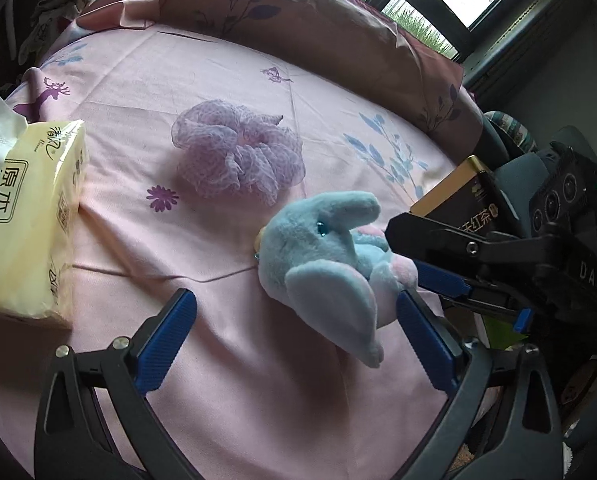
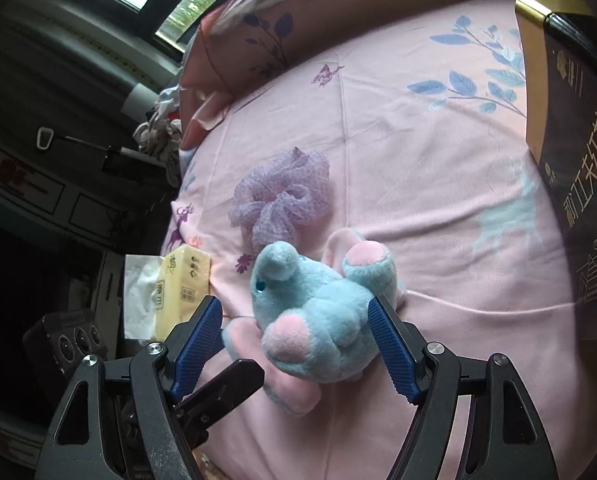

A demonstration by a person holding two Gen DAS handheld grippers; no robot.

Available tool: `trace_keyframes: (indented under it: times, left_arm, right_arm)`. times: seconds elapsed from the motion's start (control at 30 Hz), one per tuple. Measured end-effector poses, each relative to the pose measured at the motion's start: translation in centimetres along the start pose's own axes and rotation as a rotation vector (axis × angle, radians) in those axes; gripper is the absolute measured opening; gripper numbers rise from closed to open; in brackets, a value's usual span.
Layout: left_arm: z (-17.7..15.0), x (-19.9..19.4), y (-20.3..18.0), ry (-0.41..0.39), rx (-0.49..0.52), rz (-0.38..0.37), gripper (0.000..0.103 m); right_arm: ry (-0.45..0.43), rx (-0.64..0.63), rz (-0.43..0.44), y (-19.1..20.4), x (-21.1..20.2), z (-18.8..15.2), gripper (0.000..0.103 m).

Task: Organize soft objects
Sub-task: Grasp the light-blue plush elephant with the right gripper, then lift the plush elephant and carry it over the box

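Observation:
A blue and pink plush elephant (image 1: 322, 256) lies on the pink bedsheet (image 1: 178, 80). In the right wrist view the elephant (image 2: 318, 320) lies between the open blue pads of my right gripper (image 2: 298, 328), which are not pressing it. My right gripper also shows in the left wrist view (image 1: 426, 276) at the elephant's rear. My left gripper (image 1: 294, 312) is open and empty, just in front of the elephant's ear. A purple mesh scrunchie (image 1: 238, 152) lies beyond the elephant, also in the right wrist view (image 2: 282, 204). A yellow tissue pack (image 1: 30, 216) lies at the left.
A dark and gold tea box (image 2: 570, 160) stands on the bed at the right; it also shows in the left wrist view (image 1: 462, 196). A pink pillow (image 1: 298, 24) lies along the far edge. The tissue pack also shows in the right wrist view (image 2: 178, 288). Windows are behind.

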State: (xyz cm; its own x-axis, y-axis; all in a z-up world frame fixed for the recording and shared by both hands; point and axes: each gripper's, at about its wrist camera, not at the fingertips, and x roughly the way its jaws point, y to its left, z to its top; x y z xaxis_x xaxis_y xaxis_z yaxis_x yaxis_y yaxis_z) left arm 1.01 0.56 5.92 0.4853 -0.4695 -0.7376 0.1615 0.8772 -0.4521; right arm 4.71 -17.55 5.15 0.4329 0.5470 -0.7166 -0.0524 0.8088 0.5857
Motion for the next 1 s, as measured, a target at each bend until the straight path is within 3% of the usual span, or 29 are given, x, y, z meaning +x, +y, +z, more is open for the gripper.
trace_keyframes:
  times: [0.1, 0.2, 0.3, 0.37, 0.53, 0.67, 0.83, 1.0]
  left_arm:
    - [0.0, 1.4, -0.2, 0.031, 0.004, 0.003, 0.099]
    - [0.3, 2.4, -0.3, 0.041, 0.041, 0.037, 0.092]
    - [0.6, 2.9, -0.3, 0.040, 0.045, 0.011, 0.075]
    - [0.8, 2.5, -0.8, 0.013, 0.063, -0.025, 0.052]
    - [0.8, 1.3, -2.6, -0.053, 0.121, 0.050, 0.050]
    - [0.8, -1.3, -5.0, -0.168, 0.158, 0.028, 0.050]
    - [1.1, -4.6, -10.3, -0.294, 0.250, -0.049, 0.050]
    - [1.9, -5.3, -17.4, -0.326, 0.391, -0.173, 0.050]
  right_arm:
    - [0.039, 0.010, -0.045, -0.6, 1.8, 0.2, 0.076]
    - [0.038, 0.057, -0.043, -1.9, 2.8, 0.4, 0.076]
    - [0.016, 0.056, -0.020, -2.3, 2.9, 0.6, 0.074]
    - [0.007, 0.033, -0.016, -2.2, 2.7, 0.6, 0.071]
    - [-0.023, -0.010, 0.001, -1.2, 1.2, 0.2, 0.062]
    - [-0.129, -0.050, 0.028, -0.1, -2.5, 0.0, 0.062]
    - [-0.334, -0.091, 0.045, 0.5, -10.0, -0.4, 0.062]
    - [-0.561, -0.038, 0.049, -2.6, -17.6, -1.2, 0.062]
